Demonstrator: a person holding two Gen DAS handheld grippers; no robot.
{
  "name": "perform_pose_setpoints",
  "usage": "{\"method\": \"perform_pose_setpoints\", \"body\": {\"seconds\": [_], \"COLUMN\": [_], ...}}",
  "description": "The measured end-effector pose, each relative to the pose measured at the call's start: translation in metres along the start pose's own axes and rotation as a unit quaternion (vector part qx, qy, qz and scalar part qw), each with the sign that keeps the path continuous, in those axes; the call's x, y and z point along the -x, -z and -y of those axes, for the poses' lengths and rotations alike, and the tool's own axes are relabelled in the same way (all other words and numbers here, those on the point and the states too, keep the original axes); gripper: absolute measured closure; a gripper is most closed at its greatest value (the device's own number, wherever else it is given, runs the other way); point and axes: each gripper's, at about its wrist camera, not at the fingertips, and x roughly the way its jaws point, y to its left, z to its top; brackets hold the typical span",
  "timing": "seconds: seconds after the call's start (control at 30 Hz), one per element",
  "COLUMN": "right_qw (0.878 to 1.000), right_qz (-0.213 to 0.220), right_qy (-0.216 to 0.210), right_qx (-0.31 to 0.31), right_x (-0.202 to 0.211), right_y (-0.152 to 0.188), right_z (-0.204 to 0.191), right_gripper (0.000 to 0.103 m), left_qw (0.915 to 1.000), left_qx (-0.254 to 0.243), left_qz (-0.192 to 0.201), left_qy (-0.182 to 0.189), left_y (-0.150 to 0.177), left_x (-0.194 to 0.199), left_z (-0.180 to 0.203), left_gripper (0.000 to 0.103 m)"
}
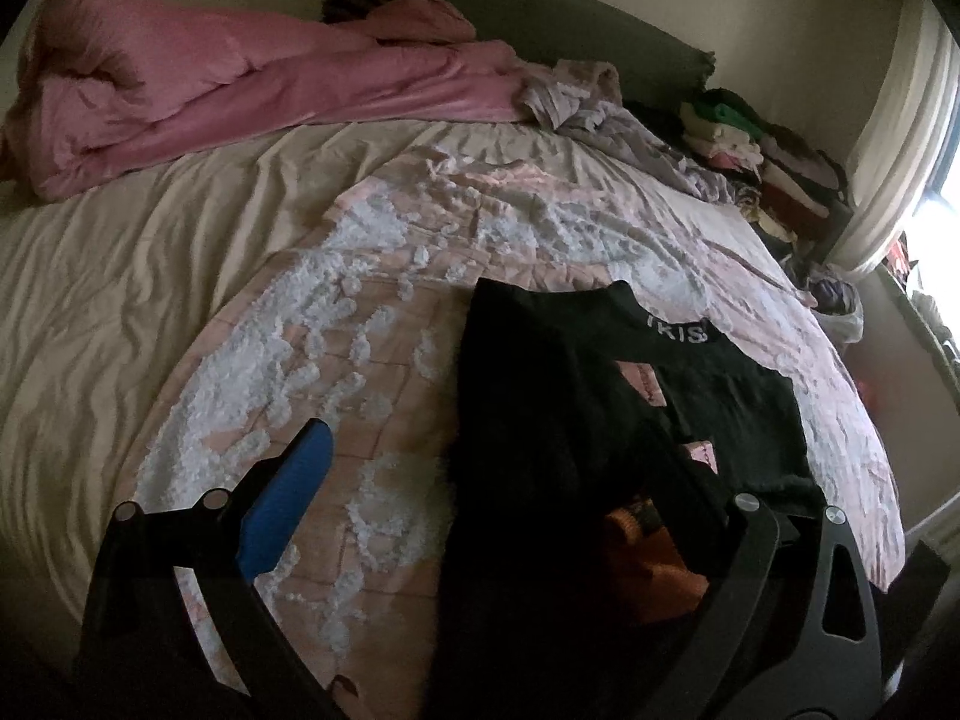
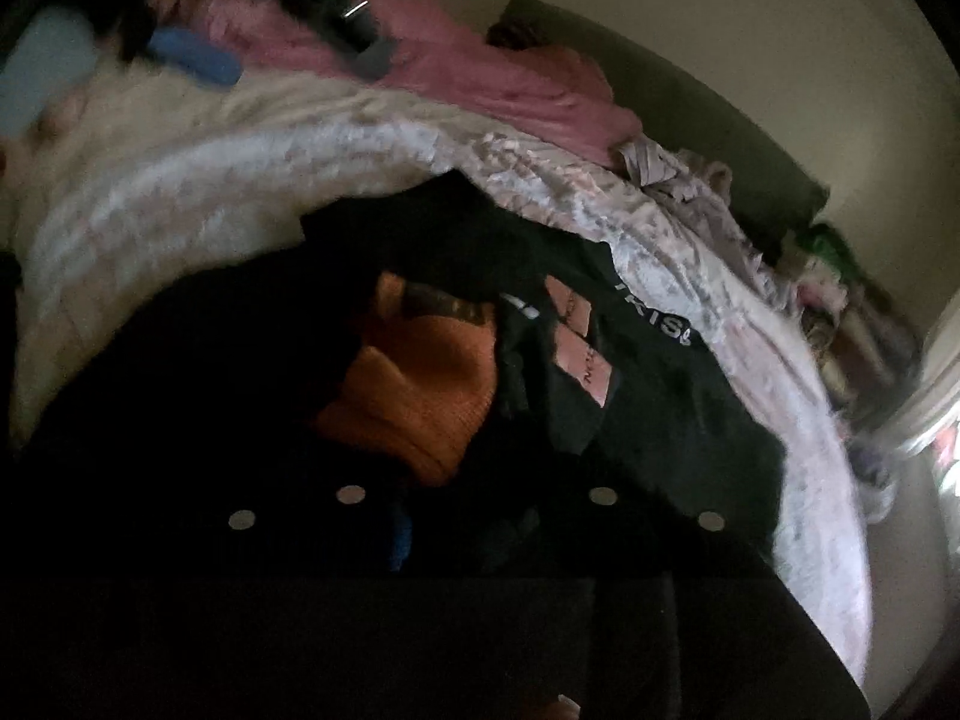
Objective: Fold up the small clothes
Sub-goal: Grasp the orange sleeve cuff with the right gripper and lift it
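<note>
A black garment (image 1: 576, 396) with white waistband lettering and pink labels lies on the pink-and-white quilt (image 1: 336, 324) near the bed's front edge. An orange knit piece (image 1: 654, 564) lies under its near edge. My left gripper (image 1: 516, 480) is open; its blue-padded left finger (image 1: 288, 498) rests over the quilt and the right finger is hidden by the black cloth. In the right wrist view the black garment (image 2: 648, 408) and orange piece (image 2: 414, 396) fill the dark foreground. My right gripper (image 2: 474, 516) is in deep shadow over the cloth; its fingers do not show clearly.
A crumpled pink duvet (image 1: 198, 96) lies at the head of the bed by the dark headboard (image 1: 540, 18). A pile of clothes (image 1: 762, 156) is stacked at the far right. Cream sheet (image 1: 108, 276) spreads to the left. A window (image 1: 936, 204) is at the right.
</note>
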Motion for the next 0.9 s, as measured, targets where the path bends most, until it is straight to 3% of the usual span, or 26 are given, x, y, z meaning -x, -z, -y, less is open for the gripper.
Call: {"method": "perform_pose_setpoints", "body": {"seconds": [0.13,0.23,0.37,0.6,0.7,0.9], "right_qw": [0.993,0.976,0.948,0.923,0.913,0.906], "right_qz": [0.024,0.046,0.069,0.025,0.009,0.005], "right_qy": [-0.054,-0.088,-0.103,-0.099,-0.099,-0.086], "right_qx": [-0.097,-0.195,-0.293,-0.372,-0.395,-0.414], "right_x": [0.014,0.025,0.038,0.035,0.036,0.047], "right_y": [-0.004,-0.001,0.012,0.053,0.069,0.087], "right_z": [0.036,0.076,0.122,0.161,0.167,0.173], "right_gripper": [0.083,0.086,0.087,0.085,0.076,0.056], "left_qw": [1.0,1.0,0.9999,0.9998,0.9998,0.9997], "left_qx": [0.001,0.002,-0.002,-0.005,-0.005,-0.006], "left_qz": [-0.001,-0.002,-0.004,-0.005,-0.005,-0.004], "left_qy": [0.004,0.009,0.013,0.018,0.02,0.022], "left_y": [0.0,0.001,0.001,0.002,0.003,0.003], "left_x": [0.0,0.001,0.001,0.001,0.002,0.003], "left_z": [0.0,0.002,0.006,0.01,0.01,0.012], "left_gripper": [0.01,0.01,0.01,0.01,0.01,0.01]}}
